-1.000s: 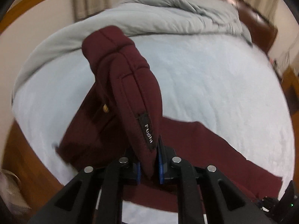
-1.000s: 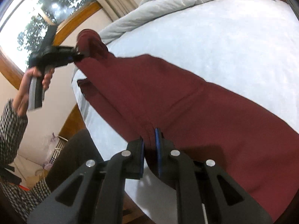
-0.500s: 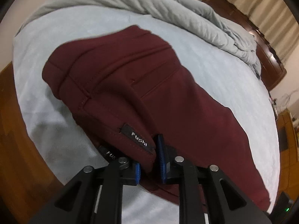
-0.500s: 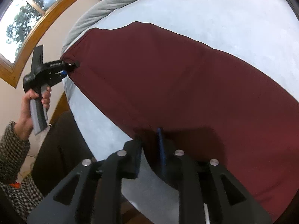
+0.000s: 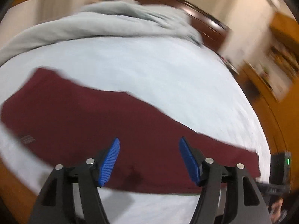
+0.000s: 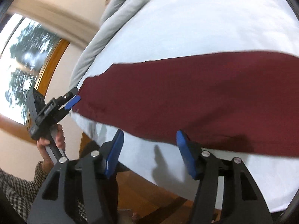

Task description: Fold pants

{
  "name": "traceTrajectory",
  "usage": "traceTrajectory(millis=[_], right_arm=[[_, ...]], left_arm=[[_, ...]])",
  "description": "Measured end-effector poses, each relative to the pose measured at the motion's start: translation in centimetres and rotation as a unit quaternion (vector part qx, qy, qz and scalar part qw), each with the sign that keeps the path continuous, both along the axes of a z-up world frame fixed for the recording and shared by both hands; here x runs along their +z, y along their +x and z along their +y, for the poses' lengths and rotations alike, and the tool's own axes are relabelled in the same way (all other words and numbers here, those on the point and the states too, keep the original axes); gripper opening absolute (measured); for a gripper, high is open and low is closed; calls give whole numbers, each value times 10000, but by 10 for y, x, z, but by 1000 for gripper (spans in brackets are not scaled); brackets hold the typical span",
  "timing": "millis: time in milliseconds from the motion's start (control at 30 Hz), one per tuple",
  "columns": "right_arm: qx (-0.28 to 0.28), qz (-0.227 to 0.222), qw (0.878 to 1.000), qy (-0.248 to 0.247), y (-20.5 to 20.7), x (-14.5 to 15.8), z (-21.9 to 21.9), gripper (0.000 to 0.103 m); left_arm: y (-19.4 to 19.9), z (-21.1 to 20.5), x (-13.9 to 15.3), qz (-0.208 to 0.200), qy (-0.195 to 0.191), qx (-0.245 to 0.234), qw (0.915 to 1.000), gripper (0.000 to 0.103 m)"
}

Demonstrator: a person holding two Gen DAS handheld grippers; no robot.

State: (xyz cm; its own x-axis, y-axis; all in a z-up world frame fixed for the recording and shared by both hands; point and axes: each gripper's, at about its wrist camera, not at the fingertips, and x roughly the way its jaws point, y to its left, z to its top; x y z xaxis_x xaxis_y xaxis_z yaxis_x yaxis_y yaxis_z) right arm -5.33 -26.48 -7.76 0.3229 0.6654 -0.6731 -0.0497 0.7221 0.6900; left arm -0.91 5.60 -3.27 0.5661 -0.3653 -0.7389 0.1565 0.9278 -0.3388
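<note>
Pants lie flat on bed, folded lengthwise, just ahead of both fingers. Left gripper fingers are opening, nothing pinched; right gripper likewise opening, cloth released so the fold settles.

Pants: showing maroon. Bedsheet: showing pale blue-white. Duvet: showing grey. Gripper pads: showing blue, arms blk. Sleeve: showing blk/wht check.
</note>
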Motion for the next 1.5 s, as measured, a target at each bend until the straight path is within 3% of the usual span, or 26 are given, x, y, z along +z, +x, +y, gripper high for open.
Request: traceTrajectory(millis=[100, 167, 200, 233, 300, 333, 433, 500, 667, 767, 933, 1000, 1200, 1233, 1267, 1367, 1500], right_arm=[[-289, 87, 9995, -32, -4, -8, -19, 60], [-421, 143, 9990, -62, -7, -14, -26, 60], [-484, 198, 9986, -120, -7, -18, -29, 59], [-520, 246, 9982, -150, -6, -21, -29, 55], [-633, 379, 9973, -47, -10, -28, -38, 51], [-696, 409, 9967, 66, -13, -30, -43, 51], [-1000, 503, 9933, 274, -26, -34, -64, 54], [-1261, 573, 9903, 149, -38, -35, -83, 54], [-2242, 496, 9731, -197, -75, -31, -150, 54], [-2692, 496, 9618, -51, -89, -34, -184, 54], [-2942, 540, 9540, 219, -98, -51, -207, 56], [-3141, 673, 9470, 13, -99, -58, -215, 56], [-3300, 596, 9409, 468, -111, -71, -234, 61], [-3343, 531, 9394, 554, -112, -74, -236, 47], [-3327, 460, 9401, 575, -110, -73, -237, 22], [-3205, 138, 9455, 555, -107, -60, -238, 10], [-3012, -609, 9515, 114, -100, -15, -243, 10]], left_arm=[[16, -31, -35, 371, 150, -356, 9986, 67], [17, -43, -70, 882, 449, -431, 9942, 66], [15, -49, -84, 922, 692, -470, 9922, 66], [11, -56, -85, 657, 925, -554, 9920, 68], [6, -72, -82, 513, 1455, -749, 9852, 70], [5, -74, -78, 513, 1434, -717, 9857, 70], [3, -79, -59, 590, 676, -673, 9937, 71], [3, -96, -52, 524, 586, -837, 9934, 72], [0, -141, -54, 348, 734, -1343, 9876, 73], [6, -157, -63, 457, 884, -1427, 9848, 73], [9, -163, -78, 697, 886, -1283, 9853, 74], [10, -164, -79, 703, 906, -1288, 9850, 77], [3, -168, -79, 673, 1174, -1321, 9820, 81], [3, -170, -79, 669, 1200, -1312, 9818, 82], [3, -169, -79, 669, 1219, -1300, 9817, 83], [4, -170, -78, 703, 1199, -1239, 9825, 83], [7, -169, -75, 697, 1017, -1123, 9860, 83]])
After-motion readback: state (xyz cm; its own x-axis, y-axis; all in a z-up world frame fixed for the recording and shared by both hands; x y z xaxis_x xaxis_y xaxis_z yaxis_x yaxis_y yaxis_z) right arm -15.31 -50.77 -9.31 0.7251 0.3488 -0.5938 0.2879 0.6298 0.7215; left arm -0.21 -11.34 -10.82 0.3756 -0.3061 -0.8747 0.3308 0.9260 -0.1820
